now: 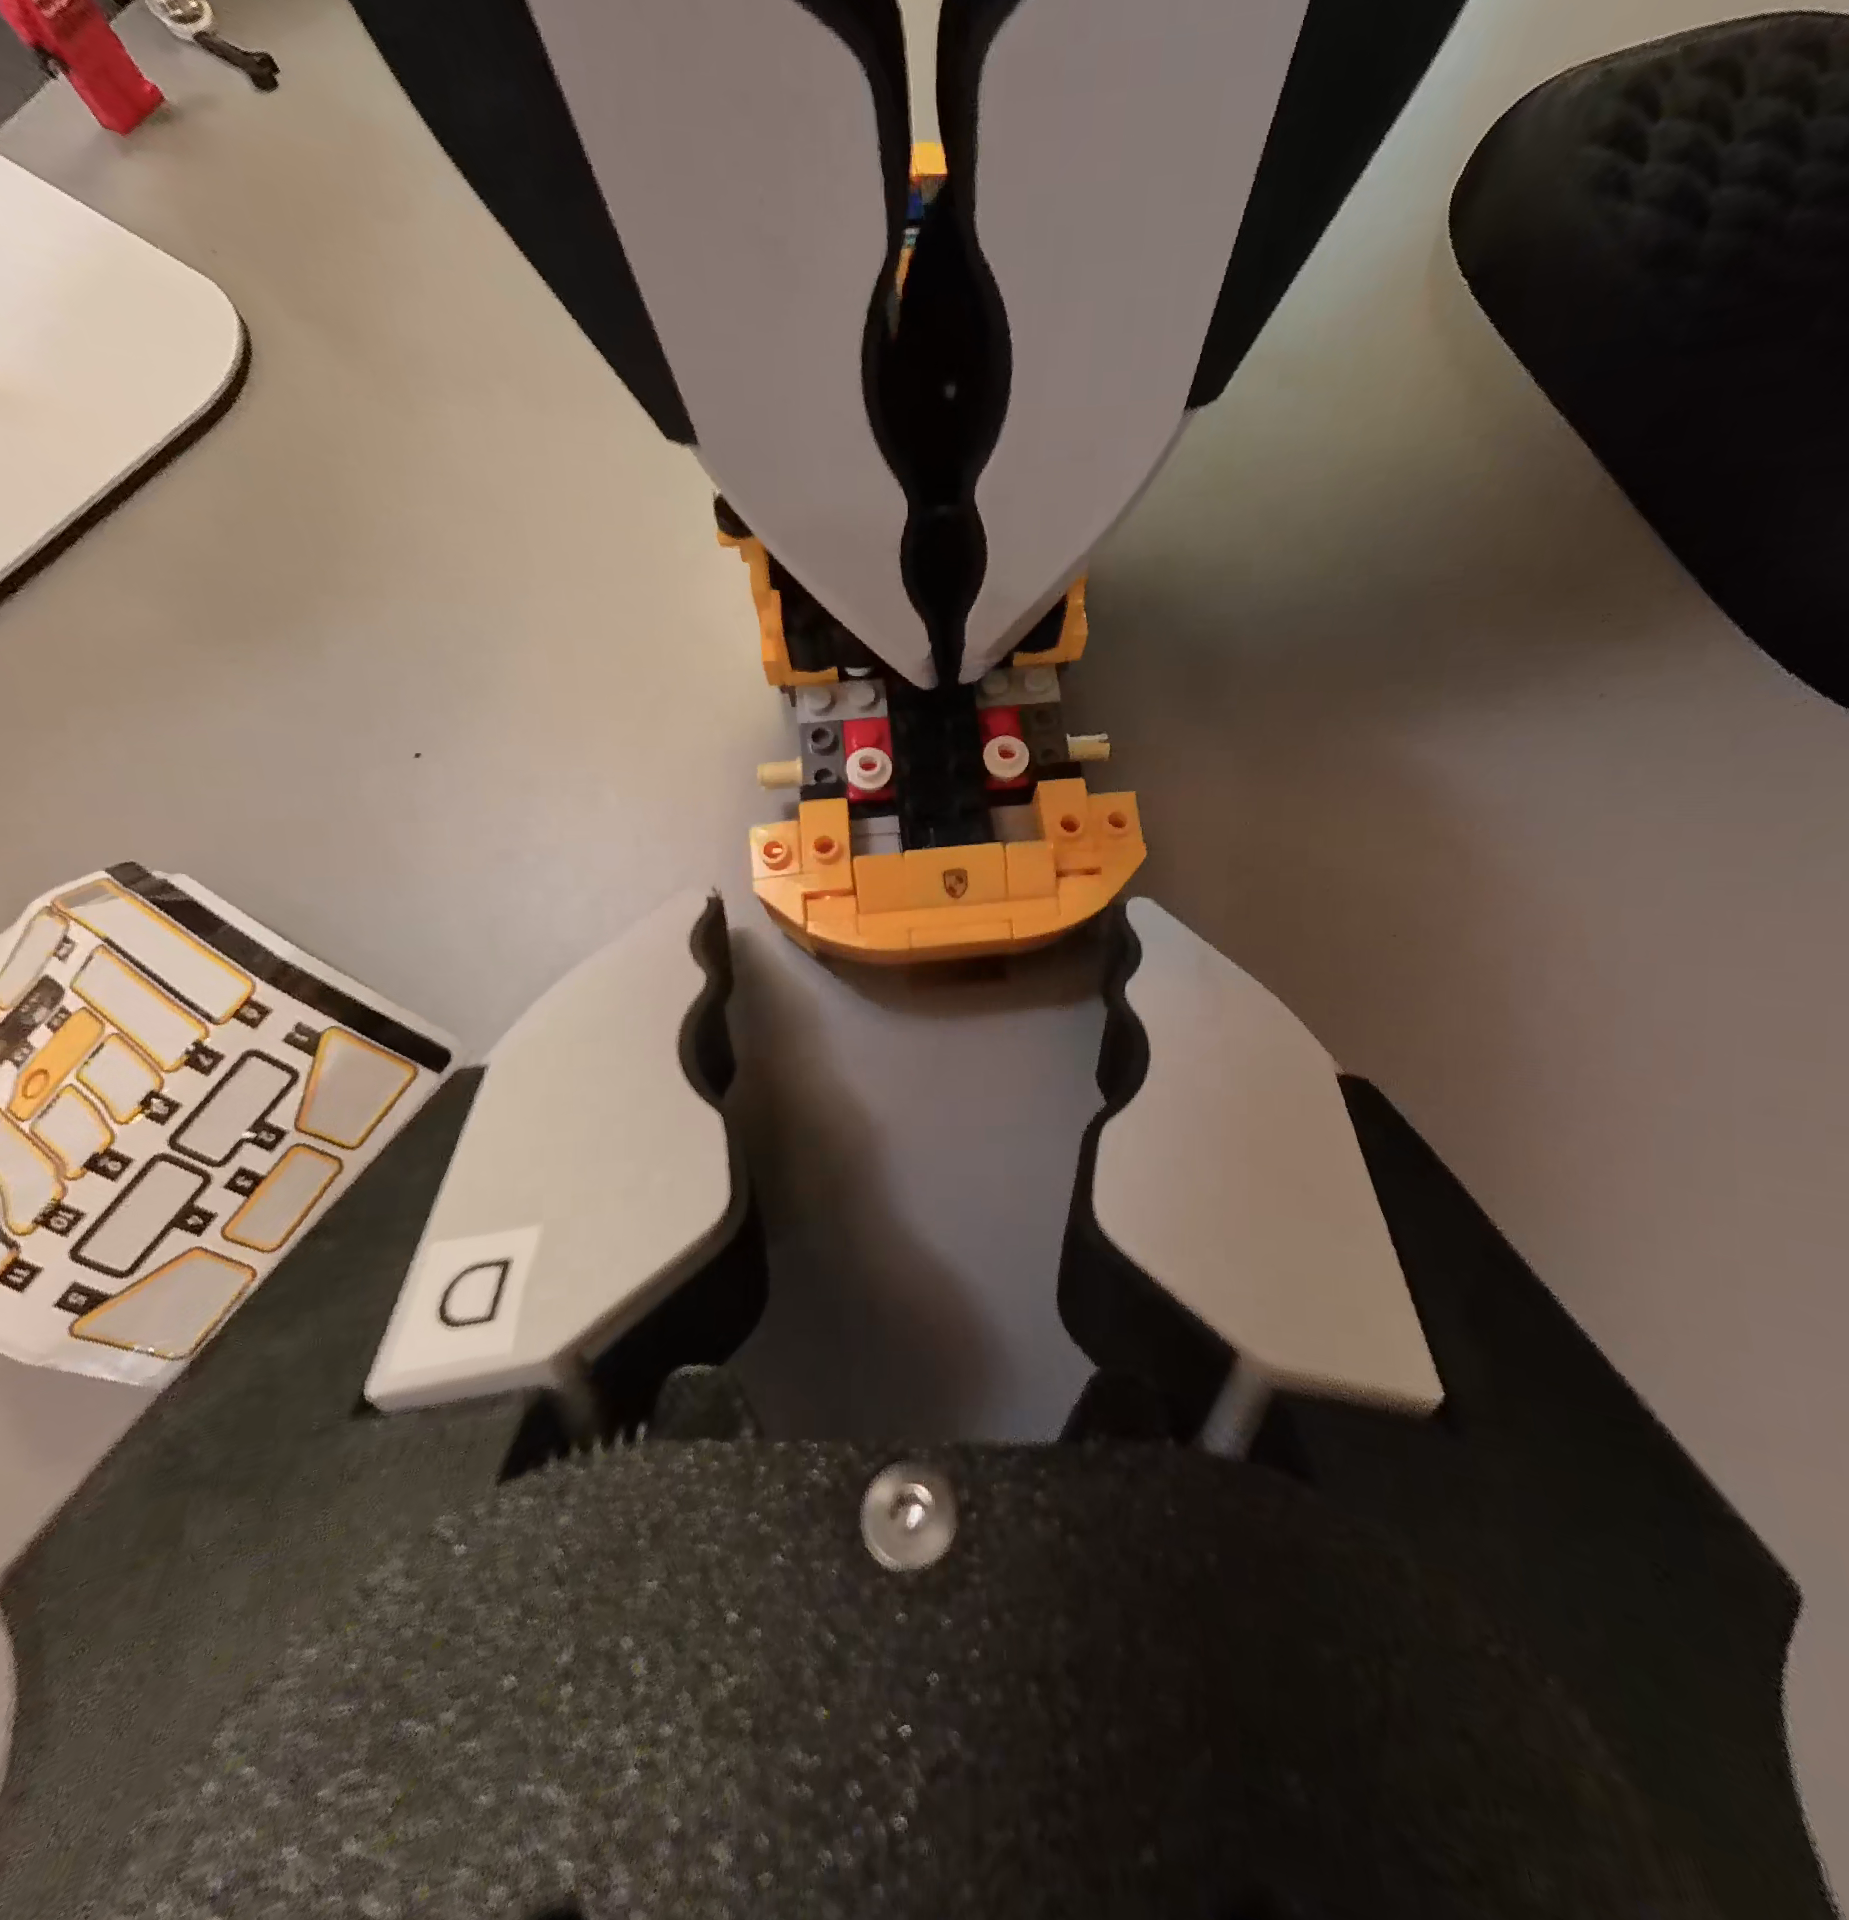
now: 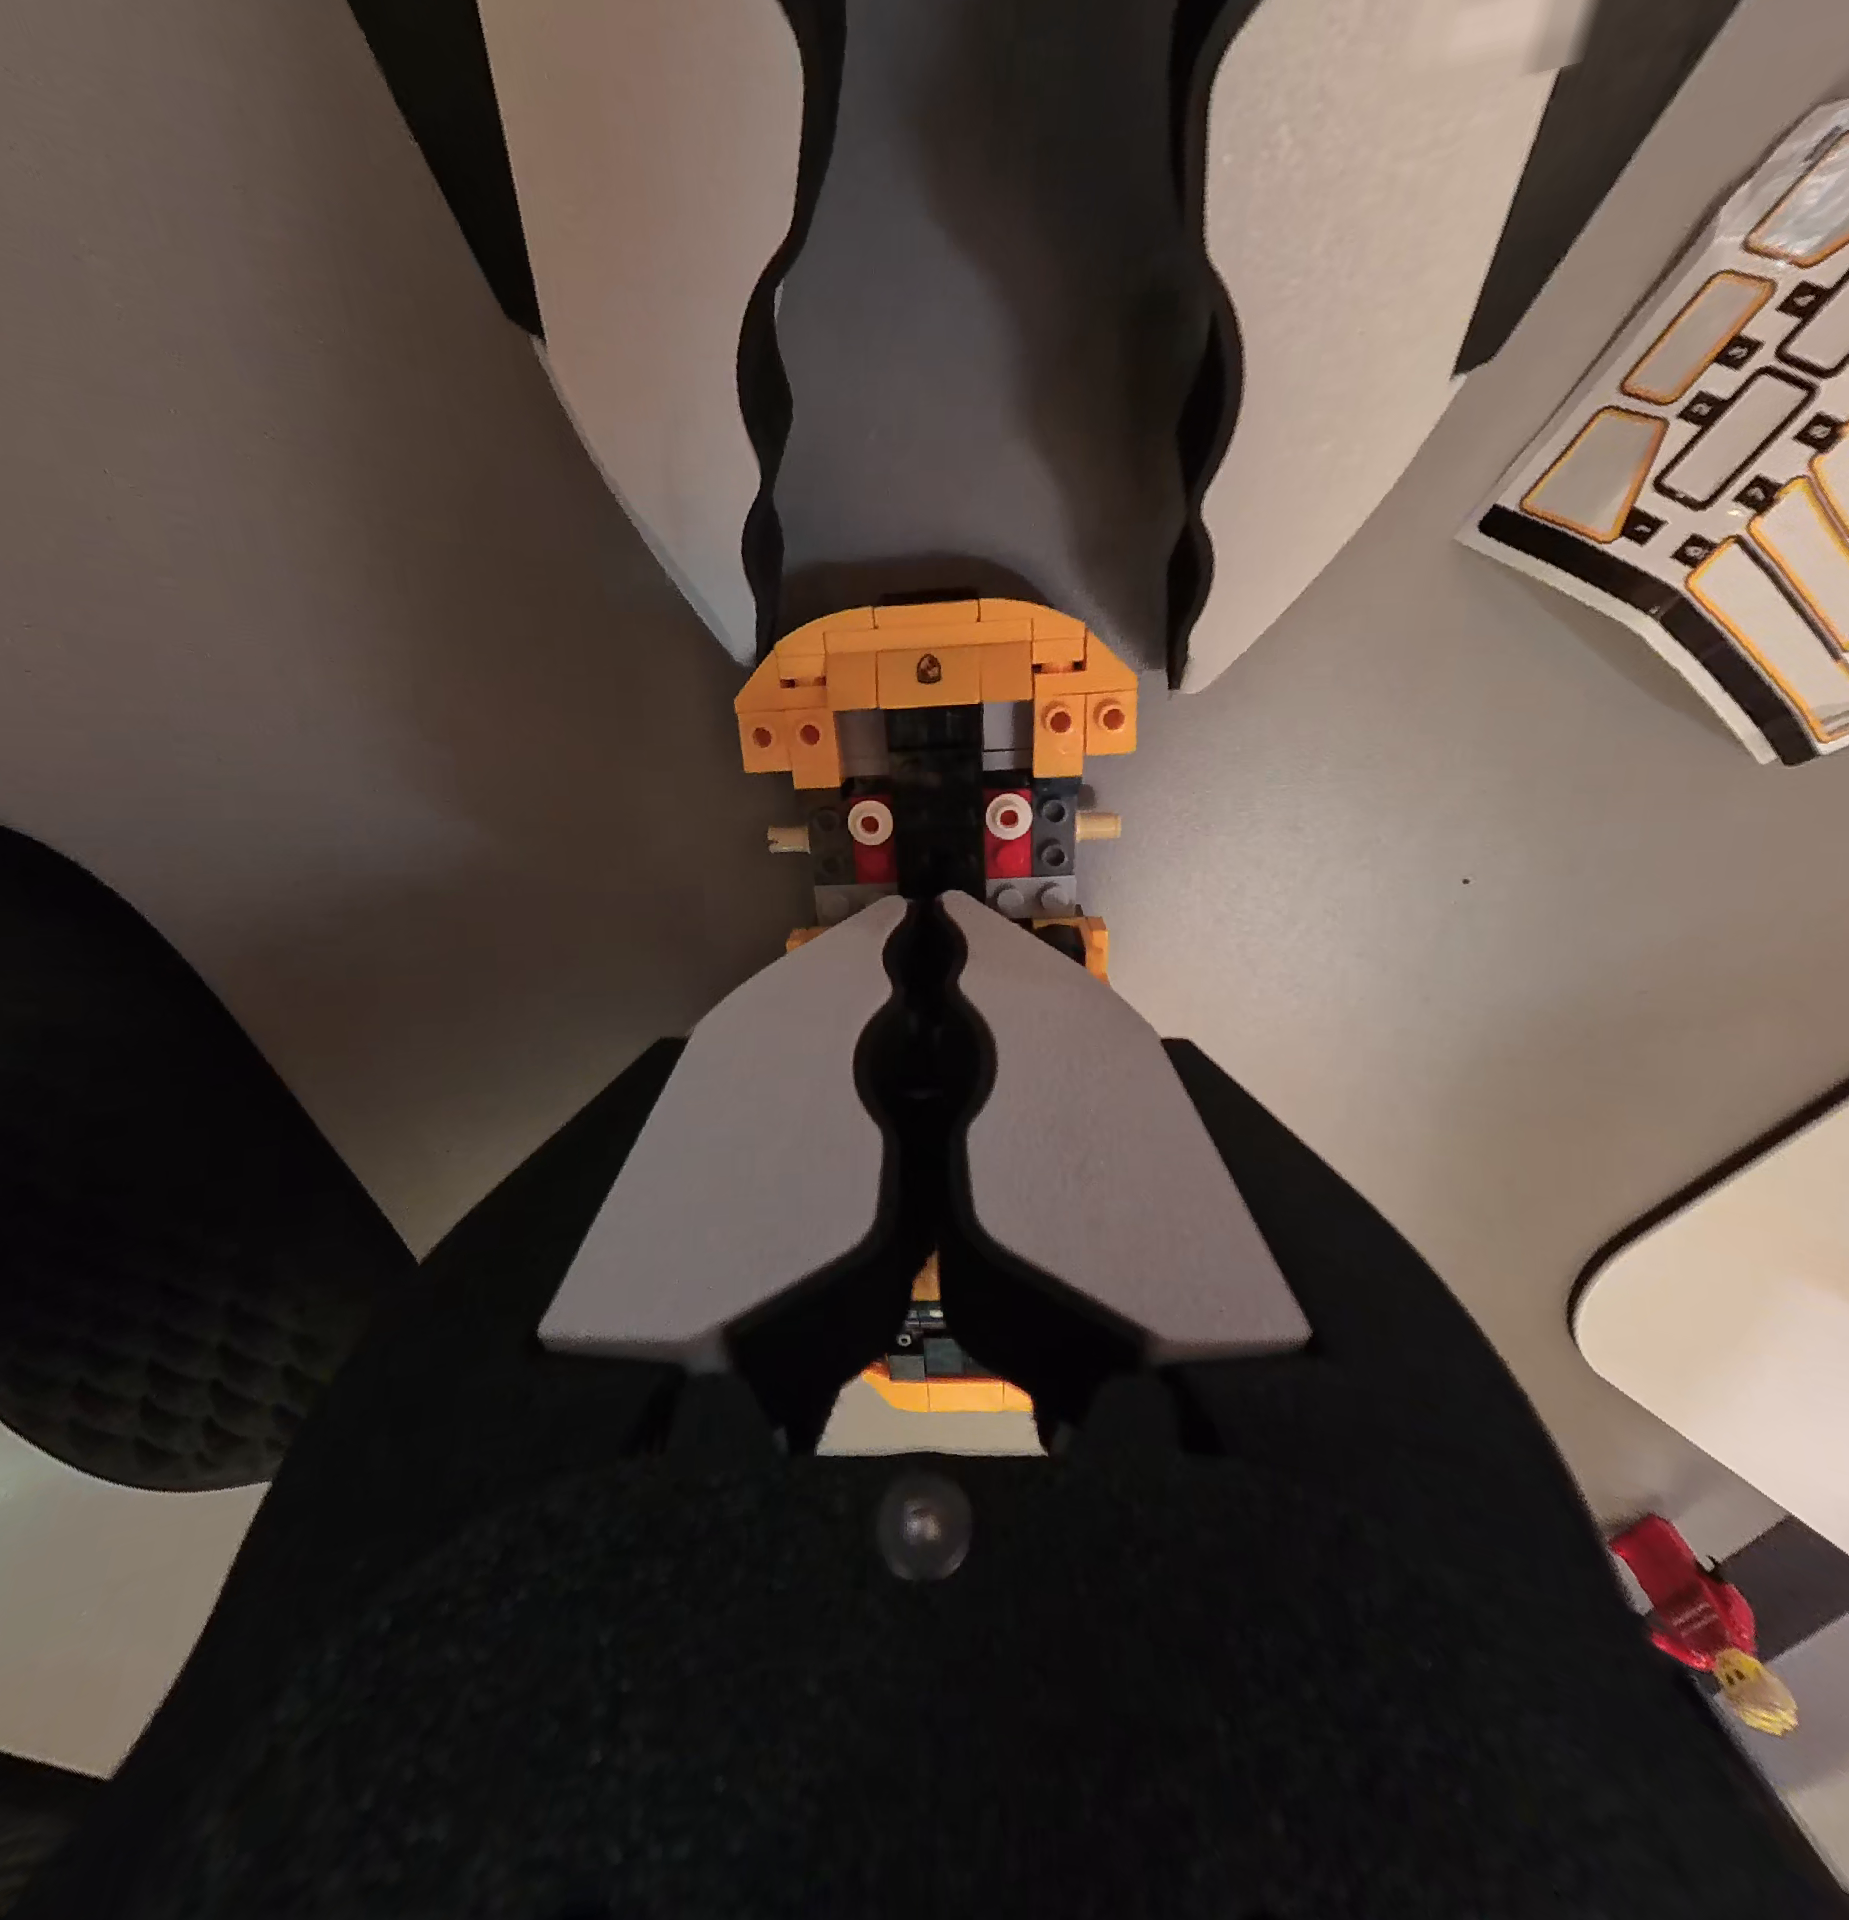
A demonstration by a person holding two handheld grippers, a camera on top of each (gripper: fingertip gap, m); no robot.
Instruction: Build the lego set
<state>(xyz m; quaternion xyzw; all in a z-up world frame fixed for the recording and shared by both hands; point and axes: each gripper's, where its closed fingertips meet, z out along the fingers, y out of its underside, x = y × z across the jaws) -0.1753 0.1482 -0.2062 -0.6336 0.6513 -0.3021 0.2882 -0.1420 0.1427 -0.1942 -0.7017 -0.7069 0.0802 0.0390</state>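
1. Grey table (image 1: 1419,935) is filling both views; everything's sitting on it.
2. Black textured cushion-like thing (image 1: 1678,364) is lying at the table edge, well apart from the build.
3. My left gripper (image 1: 915,945) is hovering w/ its fingers spread wide, empty, tips just beside the car's orange nose, one on each side, not touching as far as I can tell.
4. My right gripper (image 2: 925,906) is facing the left one from across the car, fingers drawn nearly together over the car's middle. I can't tell if it's pinching a piece; the tips are hiding whatever's there.
5. White board w/ rounded corner (image 1: 68,364) is lying off to the side.
6. Sticker sheet (image 1: 161,1122) w/ orange-edged shapes is curling up near the left gripper.
7. Lego car (image 1: 946,831), partly built, is sitting flat between the grippers: orange nose, black centre, red and grey bricks, tan axle pins poking out both sides.
8. Small red object (image 1: 109,62) is sitting at the far edge, blurry.
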